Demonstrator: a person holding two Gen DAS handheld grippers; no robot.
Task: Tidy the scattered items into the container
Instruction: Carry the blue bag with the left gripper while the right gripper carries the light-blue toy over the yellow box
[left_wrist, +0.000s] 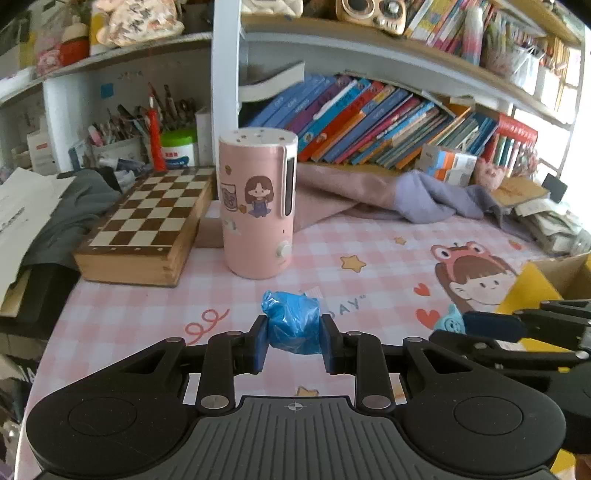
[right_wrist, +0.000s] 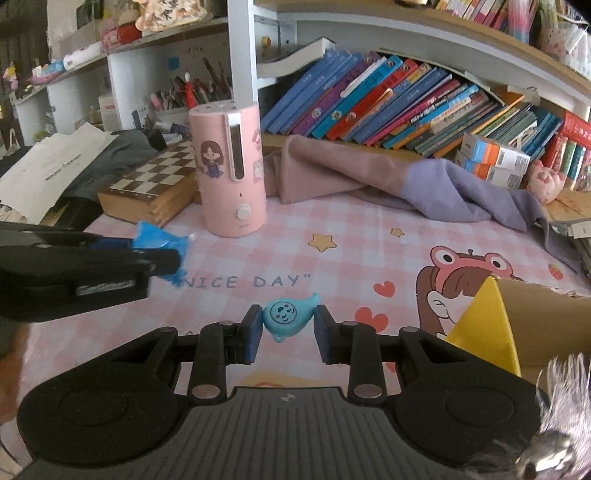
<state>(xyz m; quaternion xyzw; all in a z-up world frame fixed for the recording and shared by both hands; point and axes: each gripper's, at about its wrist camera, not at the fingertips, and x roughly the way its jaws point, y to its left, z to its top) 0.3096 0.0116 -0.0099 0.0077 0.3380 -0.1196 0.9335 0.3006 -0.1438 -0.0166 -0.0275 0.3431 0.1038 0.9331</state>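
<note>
Left tool (left_wrist: 294, 345) clamps a crumpled blue wrapper (left_wrist: 291, 321); right tool (right_wrist: 288, 334) pinches a teal drop-shaped toy (right_wrist: 286, 314). Both are held just above the counter (right_wrist: 332, 258). Carry both right to the cardboard box (right_wrist: 543, 317), keep grips firm, release only past its yellow flap (right_wrist: 487, 325). Box contents hidden.

A pink humidifier (left_wrist: 257, 206) stands just beside a wooden chessboard (left_wrist: 147, 225).
</note>
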